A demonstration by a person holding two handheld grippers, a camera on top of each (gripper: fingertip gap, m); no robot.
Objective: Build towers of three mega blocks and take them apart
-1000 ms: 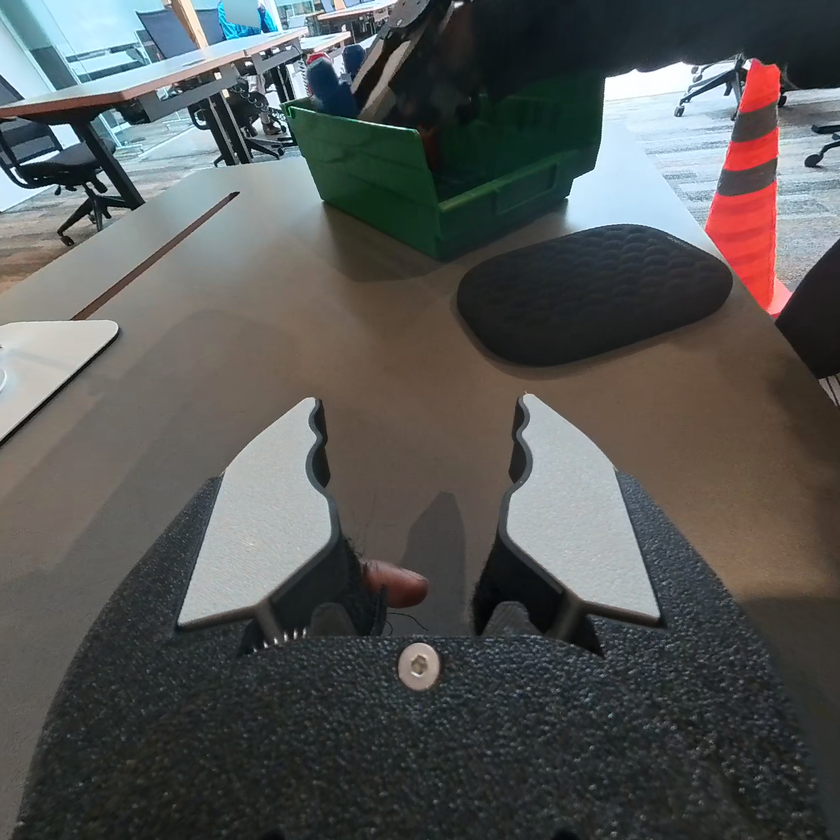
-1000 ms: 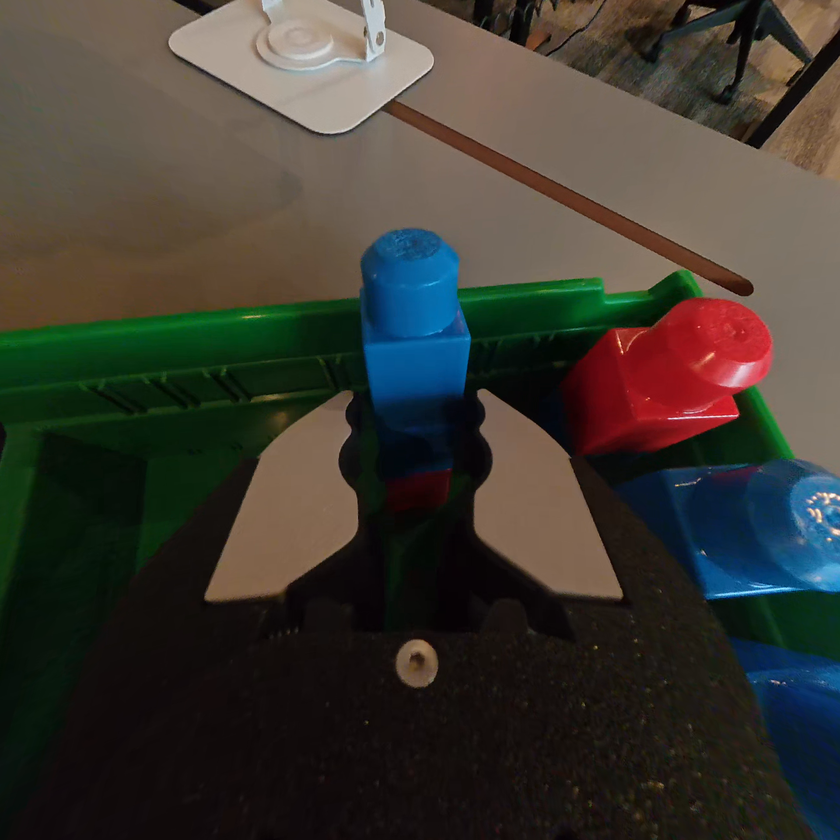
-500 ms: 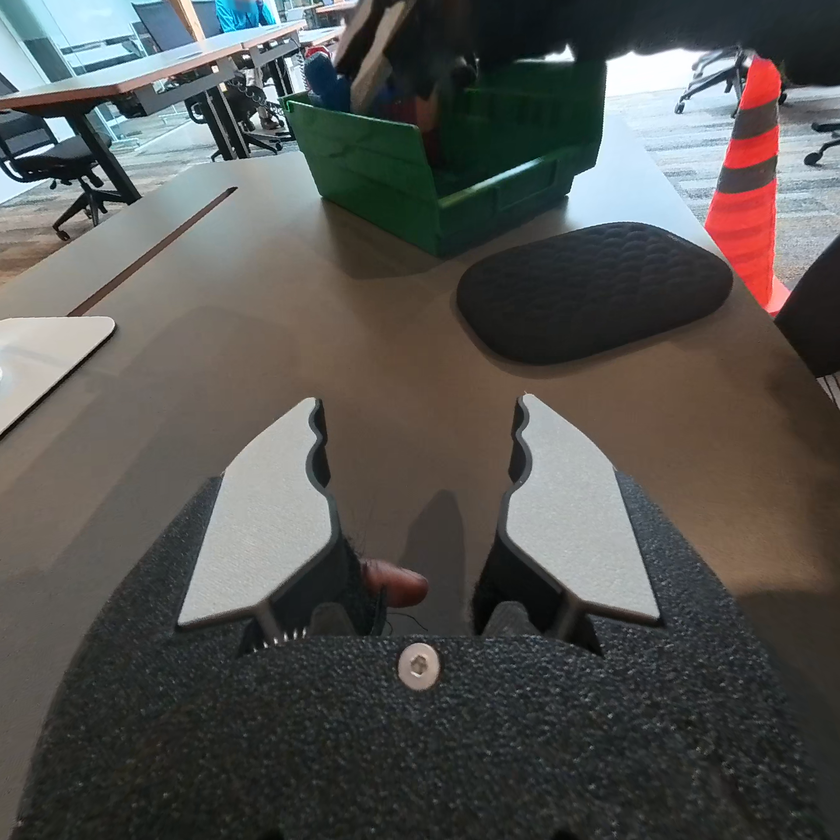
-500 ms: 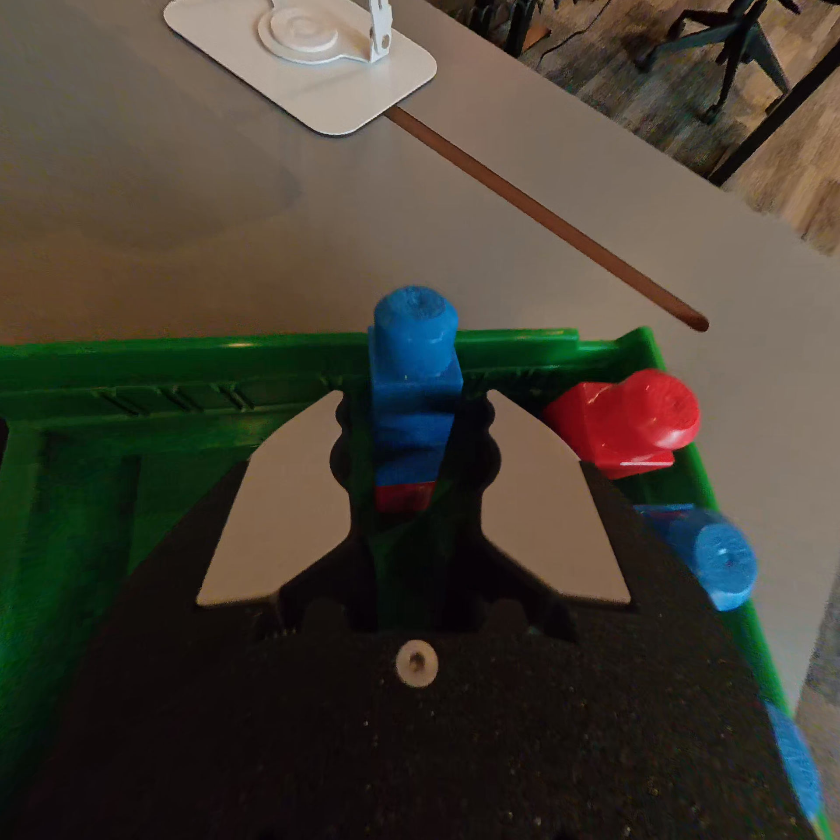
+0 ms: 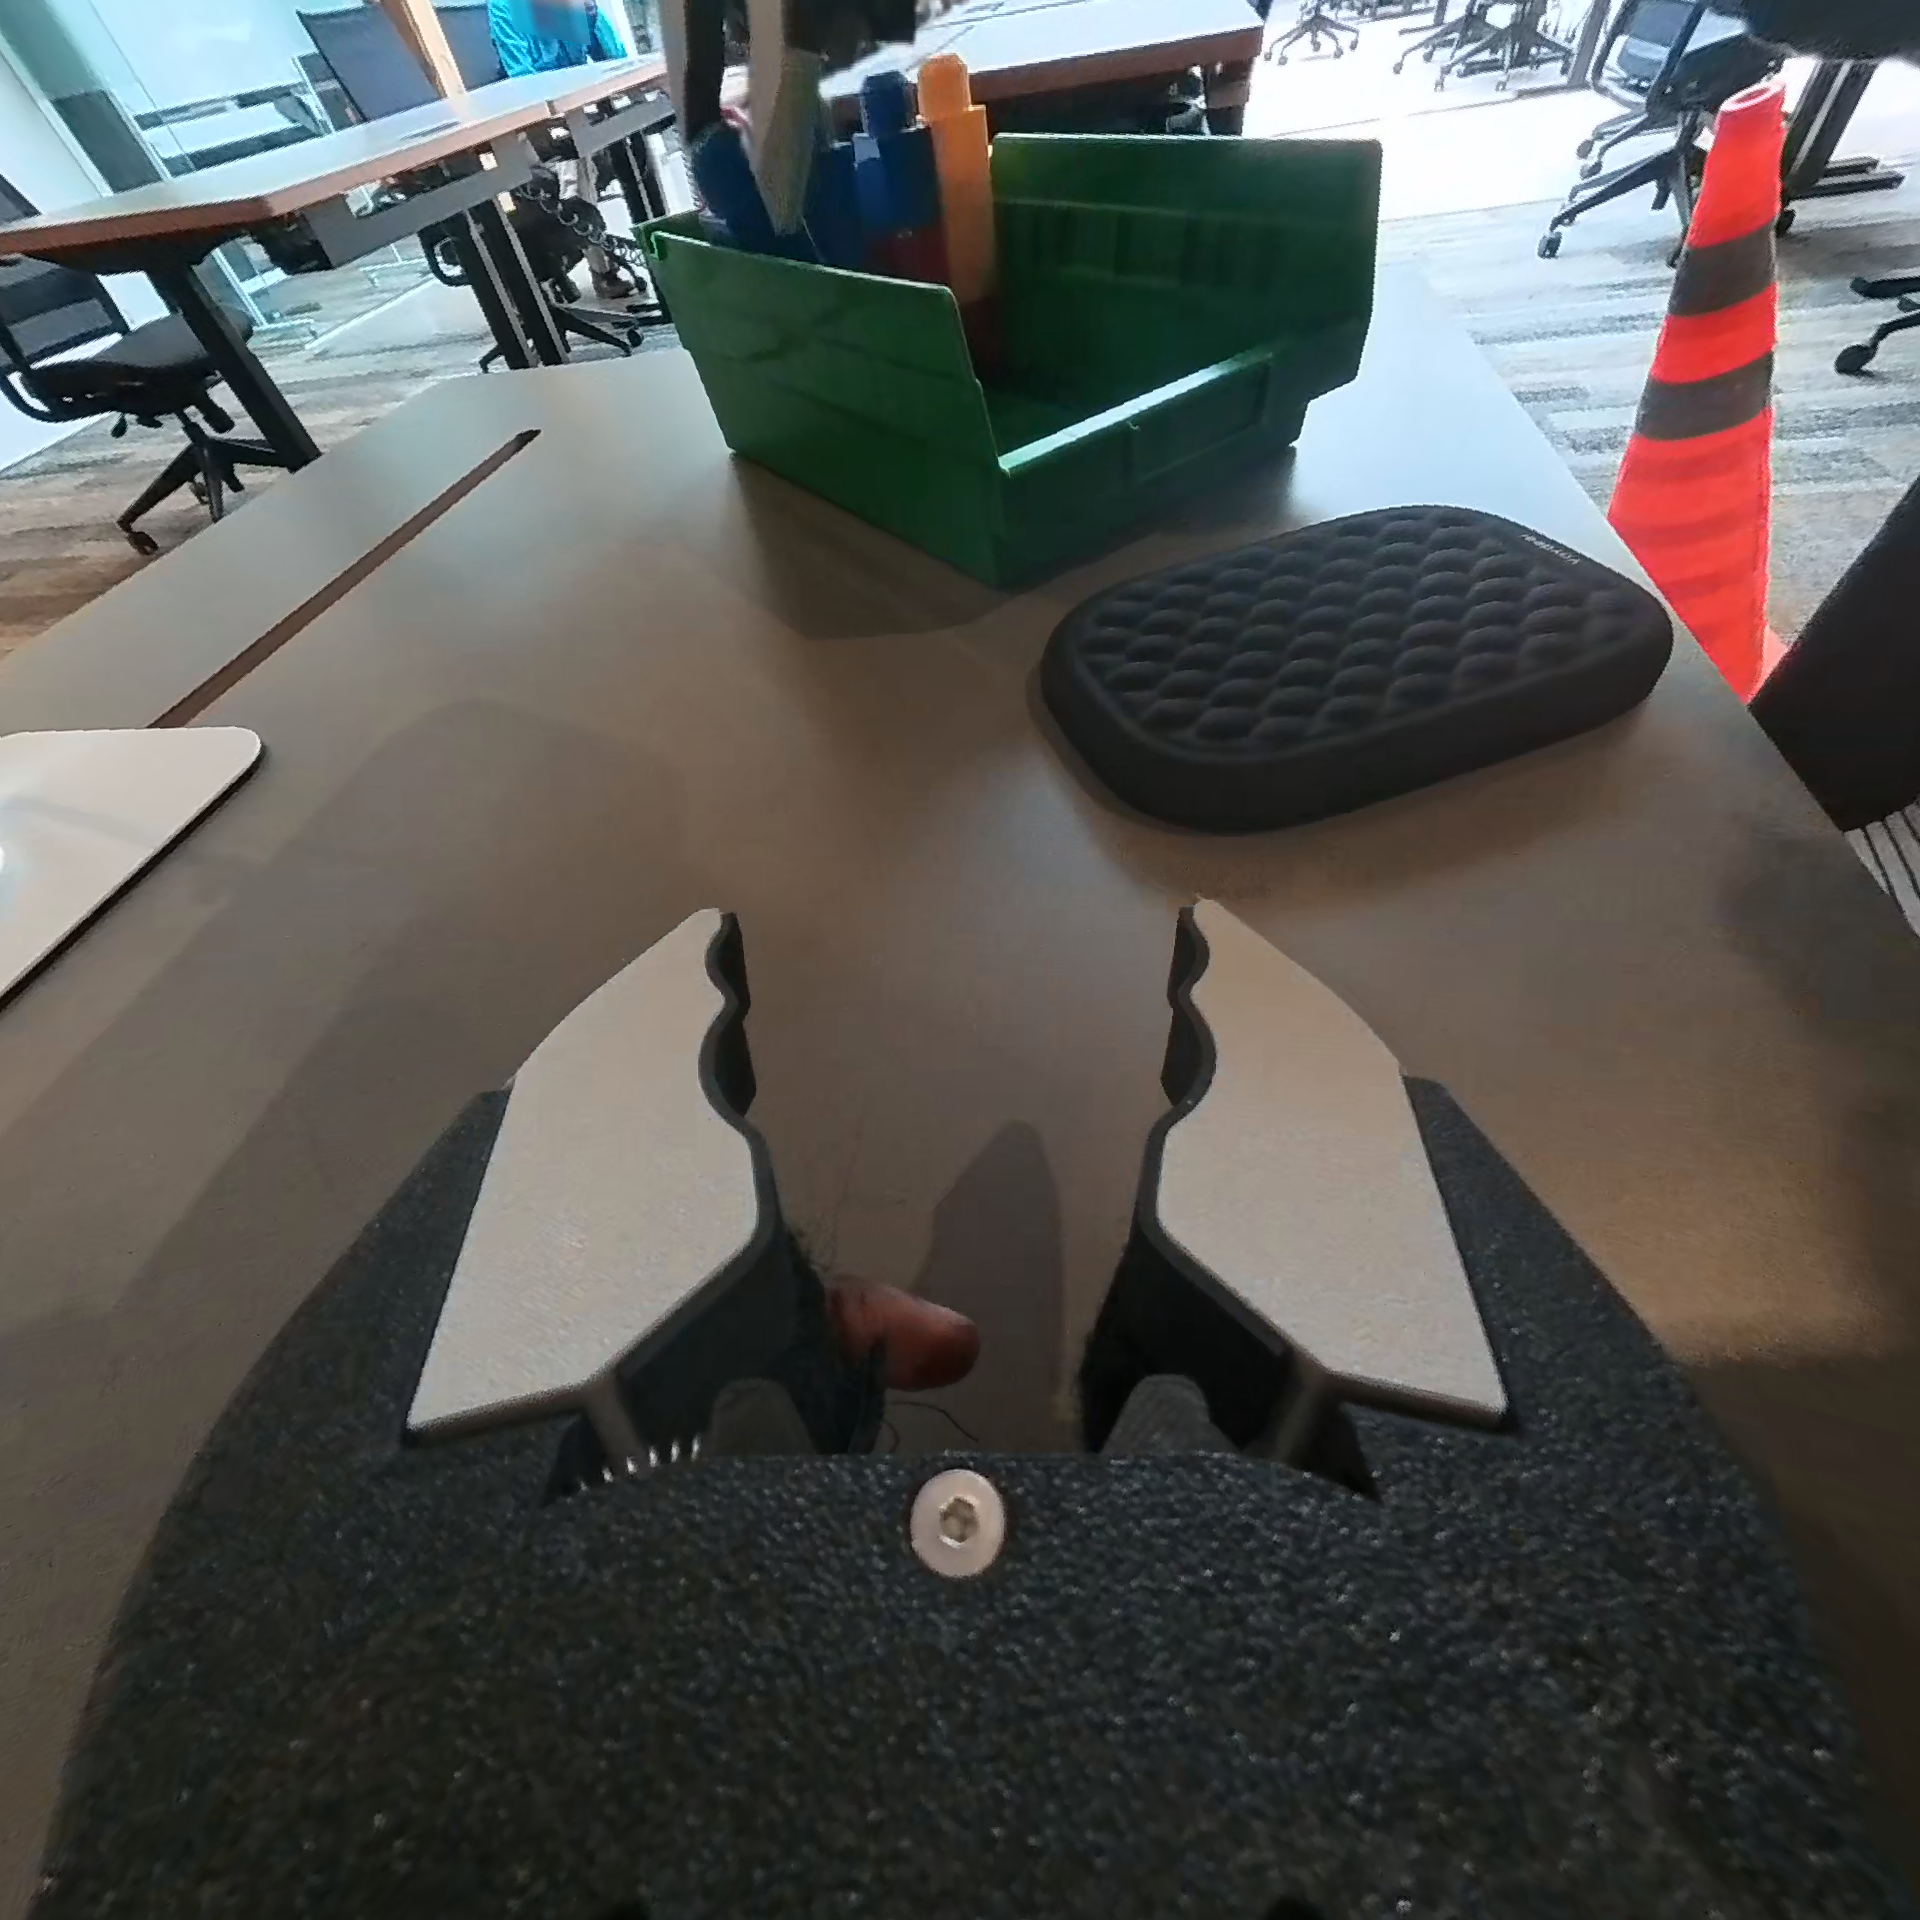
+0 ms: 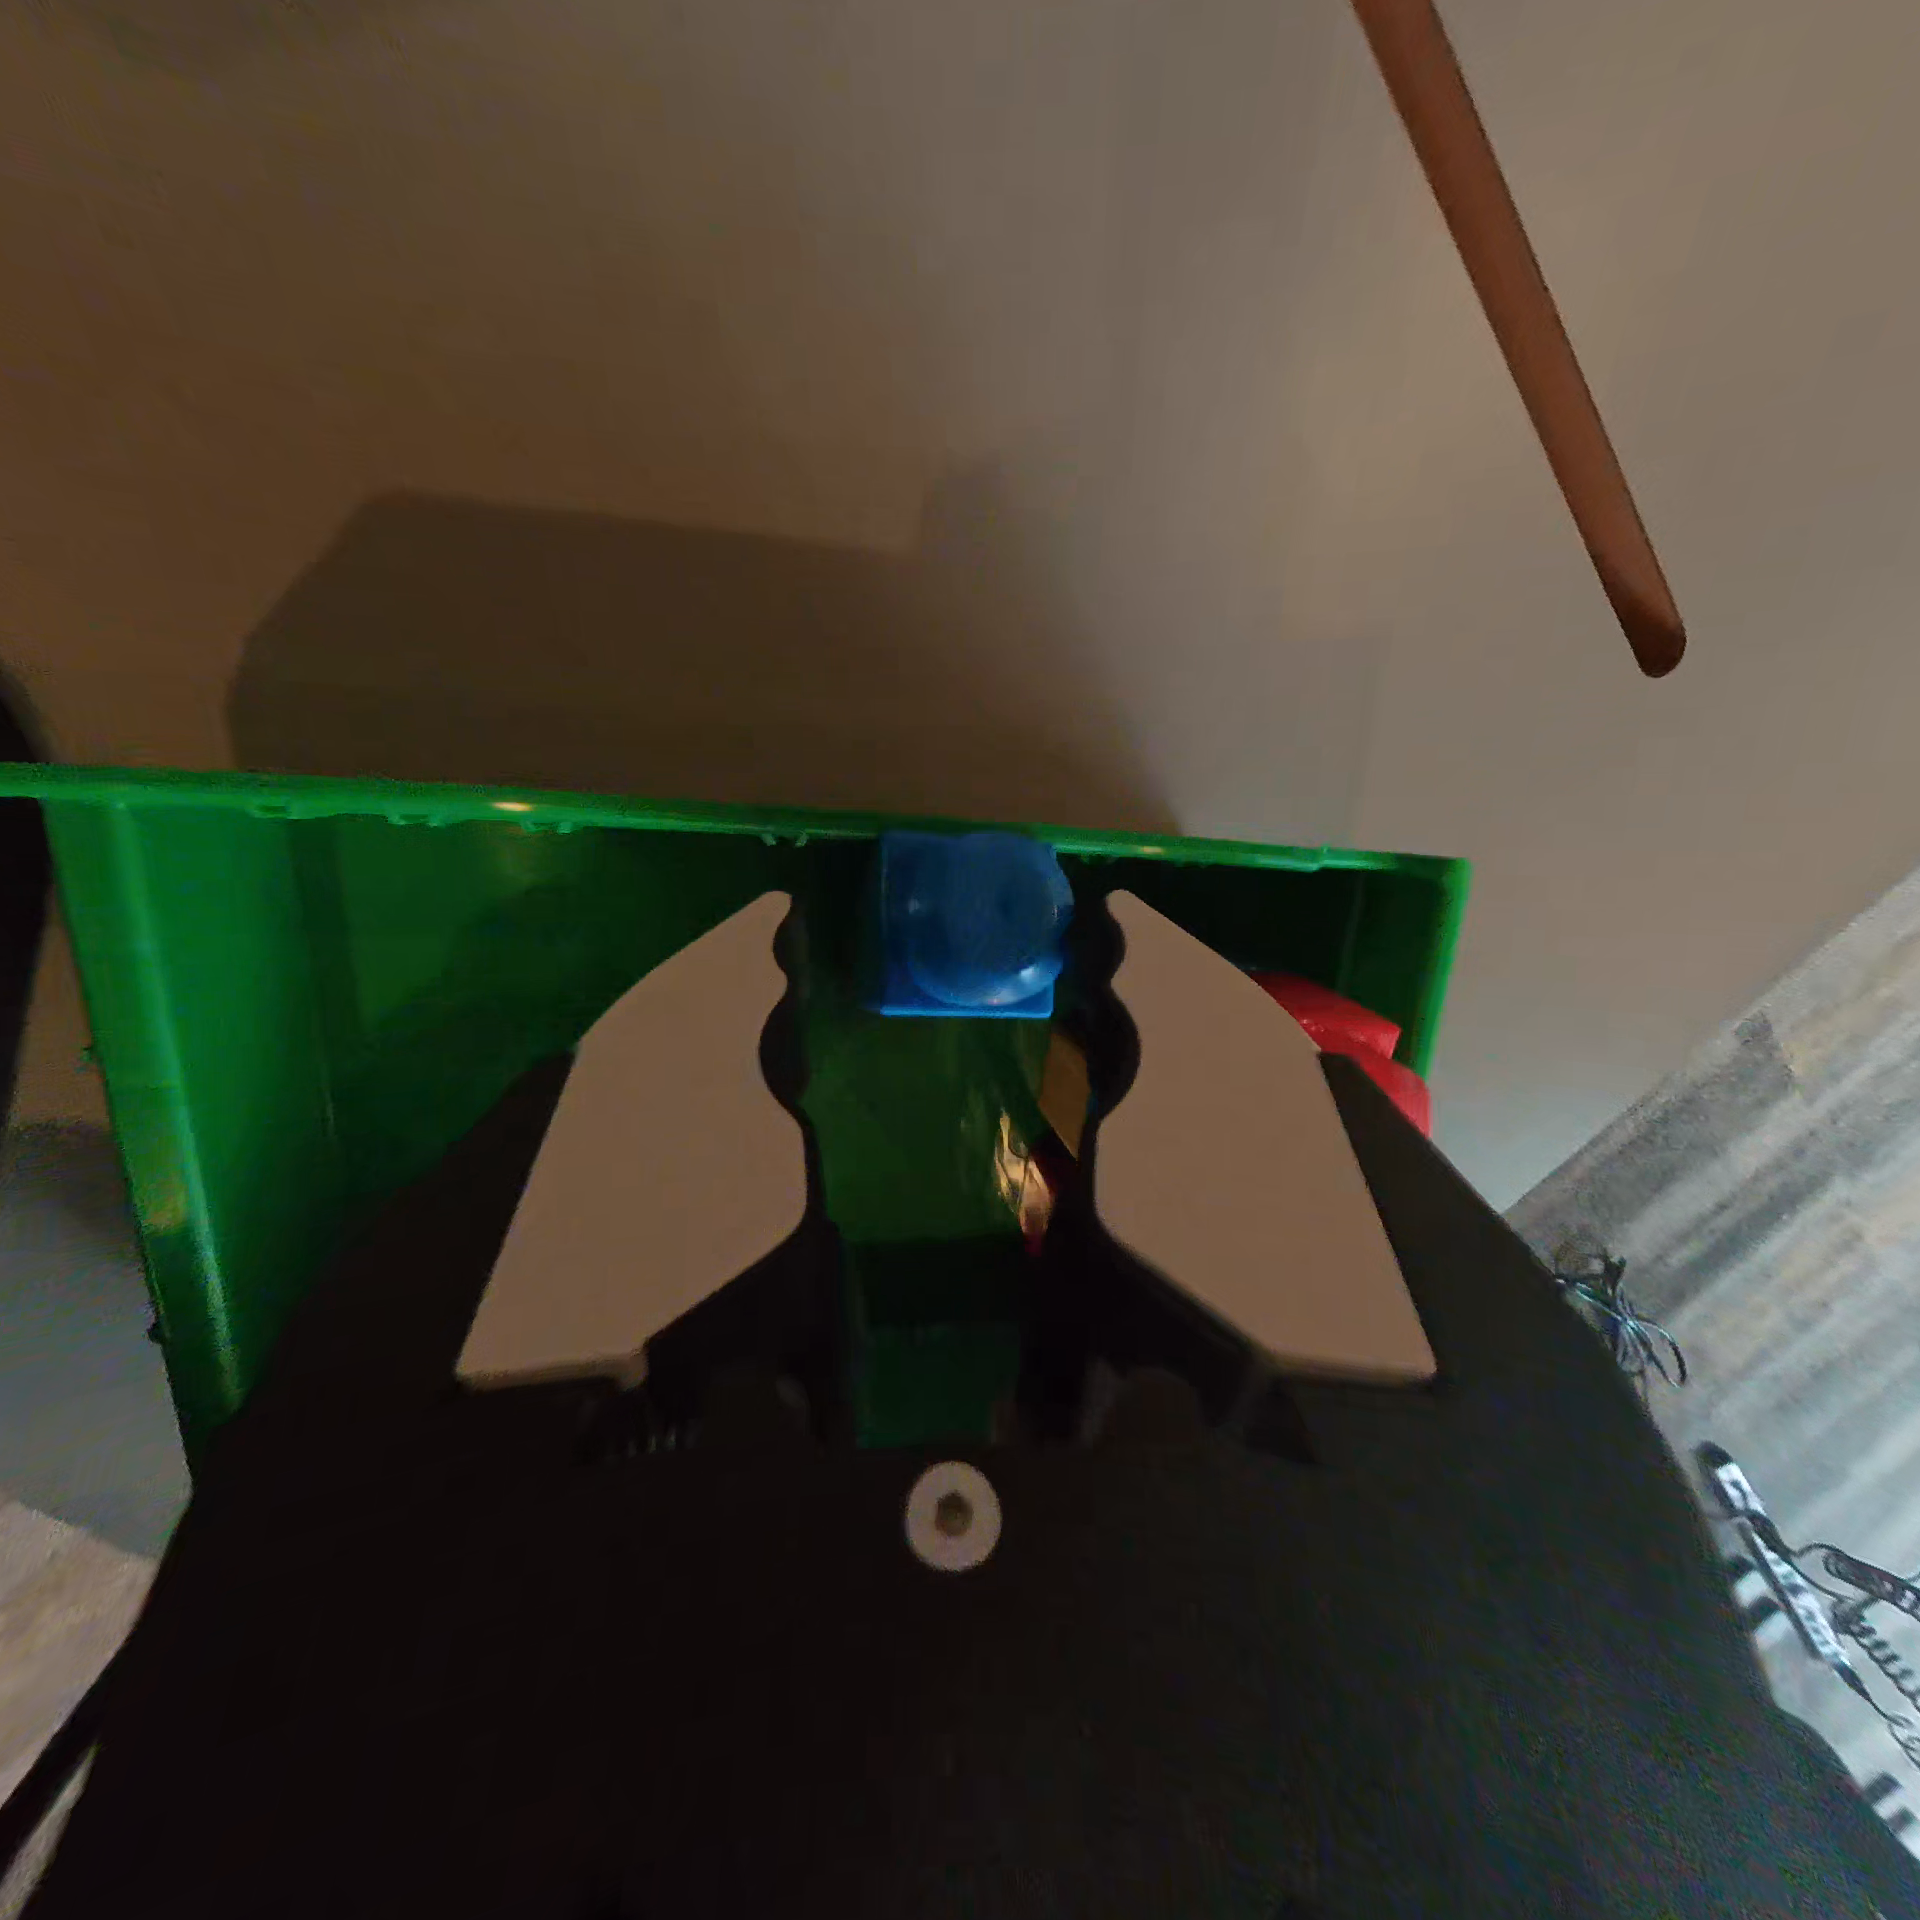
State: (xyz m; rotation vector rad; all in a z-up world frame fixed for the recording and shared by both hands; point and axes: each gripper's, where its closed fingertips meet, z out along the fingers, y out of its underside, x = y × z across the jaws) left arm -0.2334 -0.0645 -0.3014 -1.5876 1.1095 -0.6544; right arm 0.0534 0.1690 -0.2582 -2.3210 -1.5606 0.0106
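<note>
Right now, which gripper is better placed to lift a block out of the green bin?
Right. The right gripper is over the green bin, its fingers flanking a blue block. The left gripper hangs open over bare table, short of the bin.

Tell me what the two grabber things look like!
The left gripper has two flat pale grey fingers with wavy black inner edges, set on a bumpy black body with one silver screw. The right gripper looks the same: grey fingers, wavy black edges, black body, silver screw.
</note>
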